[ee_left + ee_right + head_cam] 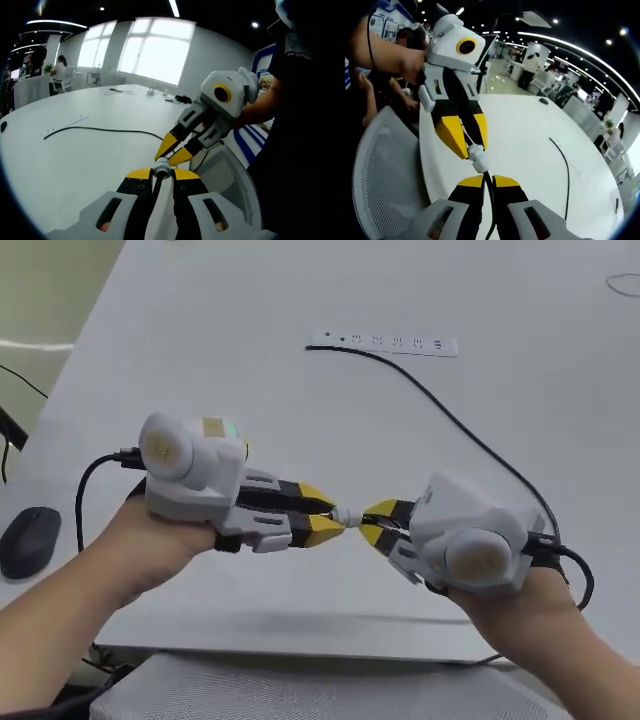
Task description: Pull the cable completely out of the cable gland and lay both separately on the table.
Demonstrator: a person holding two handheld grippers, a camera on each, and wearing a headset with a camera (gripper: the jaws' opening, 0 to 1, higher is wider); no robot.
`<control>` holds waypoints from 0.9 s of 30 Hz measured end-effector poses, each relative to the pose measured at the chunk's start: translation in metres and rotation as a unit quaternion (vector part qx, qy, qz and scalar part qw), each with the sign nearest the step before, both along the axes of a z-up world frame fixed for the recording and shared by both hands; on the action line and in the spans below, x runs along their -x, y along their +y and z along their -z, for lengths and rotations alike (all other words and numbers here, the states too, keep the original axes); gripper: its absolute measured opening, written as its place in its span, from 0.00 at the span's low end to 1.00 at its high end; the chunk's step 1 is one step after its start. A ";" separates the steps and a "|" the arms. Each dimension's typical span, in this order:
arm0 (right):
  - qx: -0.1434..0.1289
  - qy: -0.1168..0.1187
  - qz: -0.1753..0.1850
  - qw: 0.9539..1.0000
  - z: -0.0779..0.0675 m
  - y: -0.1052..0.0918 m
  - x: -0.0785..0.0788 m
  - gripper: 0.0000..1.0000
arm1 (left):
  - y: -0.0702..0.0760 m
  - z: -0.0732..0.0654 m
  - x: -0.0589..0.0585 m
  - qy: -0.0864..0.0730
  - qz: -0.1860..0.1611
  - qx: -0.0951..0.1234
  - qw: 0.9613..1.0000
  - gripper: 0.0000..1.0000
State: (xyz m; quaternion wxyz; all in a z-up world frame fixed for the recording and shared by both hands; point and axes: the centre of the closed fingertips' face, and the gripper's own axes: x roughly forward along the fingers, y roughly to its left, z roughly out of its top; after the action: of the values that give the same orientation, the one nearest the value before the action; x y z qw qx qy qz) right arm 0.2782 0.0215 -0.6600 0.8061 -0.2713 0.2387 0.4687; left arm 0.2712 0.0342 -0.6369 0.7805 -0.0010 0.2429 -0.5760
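Observation:
Above the table's near edge, my two grippers meet tip to tip. A small white cable gland (347,518) hangs between them. My left gripper (335,518) is shut on the gland (161,167), which sits right at its yellow tips (161,173). My right gripper (368,522) faces it from the right. A thin black cable (490,197) leaves the gland (478,159) and runs down between the closed jaws of the right gripper (488,181). In the right gripper view, the left gripper (472,147) pinches the gland from above. How much cable is inside the gland is hidden.
A white power strip (385,343) lies at the back of the white table (250,370), and its black cord (450,420) trails toward the right gripper. A dark mouse (28,540) sits at the left edge. A mesh chair (385,165) stands below the table's front edge.

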 end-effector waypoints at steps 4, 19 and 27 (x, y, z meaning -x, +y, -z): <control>-0.011 0.009 0.012 1.000 0.001 -0.001 0.000 0.00 | 0.000 0.000 0.001 -0.001 0.001 -0.001 1.000 0.15; -0.046 0.055 0.094 0.993 0.011 -0.023 -0.011 0.00 | 0.002 -0.006 -0.005 -0.008 -0.007 0.009 1.000 0.15; -0.063 0.096 0.148 0.982 0.028 -0.042 -0.018 0.00 | 0.002 -0.005 -0.005 -0.008 -0.007 0.006 1.000 0.15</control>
State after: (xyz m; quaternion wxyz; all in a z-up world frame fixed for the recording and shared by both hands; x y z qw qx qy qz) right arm 0.2959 -0.0200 -0.6877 0.8555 -0.1358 0.3225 0.3817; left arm 0.2764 0.0358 -0.6323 0.7863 -0.0028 0.2326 -0.5723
